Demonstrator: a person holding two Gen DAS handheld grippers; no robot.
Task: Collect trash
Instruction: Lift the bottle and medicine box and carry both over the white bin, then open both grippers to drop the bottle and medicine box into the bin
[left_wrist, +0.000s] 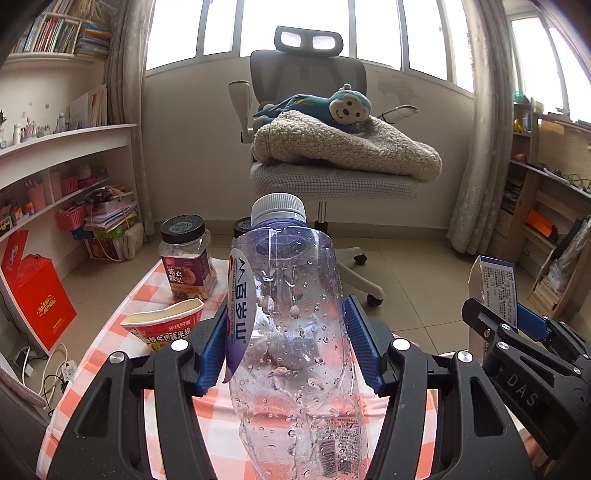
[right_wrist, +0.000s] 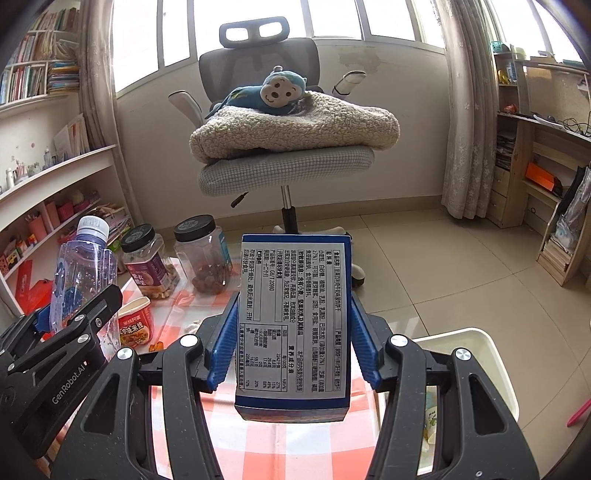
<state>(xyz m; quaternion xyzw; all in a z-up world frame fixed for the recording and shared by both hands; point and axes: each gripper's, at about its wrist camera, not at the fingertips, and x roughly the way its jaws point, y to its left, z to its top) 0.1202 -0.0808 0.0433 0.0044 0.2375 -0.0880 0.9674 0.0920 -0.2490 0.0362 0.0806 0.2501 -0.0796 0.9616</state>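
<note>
Trash is already in both grippers: an empty water bottle (left_wrist: 288, 321) sits between the left gripper (left_wrist: 286, 343)'s 2 blue fingers (left_wrist: 214, 347), which pinch its sides, cap pointing up and away along the line of the fingers. A blue snack box (right_wrist: 293, 325) stands the same way in the right gripper (right_wrist: 293, 341), its fingers (right_wrist: 221, 343) pressed on the 2 narrow edges, long axis upright and tipped forward. Both pieces hang above the checked tabletop (right_wrist: 306, 443), clear of it.

Taking the box as landmark: the bottle is just to its left; a squashed noodle cup (right_wrist: 136, 325) stands on the tabletop lower left of it, and 2 black-lidded jars (right_wrist: 147, 262) farther back left. A white bin (right_wrist: 487, 369) sits to the box's lower right, beside the tabletop. I judge the drop turns on that: the bin lies right of both loads, so the right hand is nearer and the bottle must cross over.
</note>
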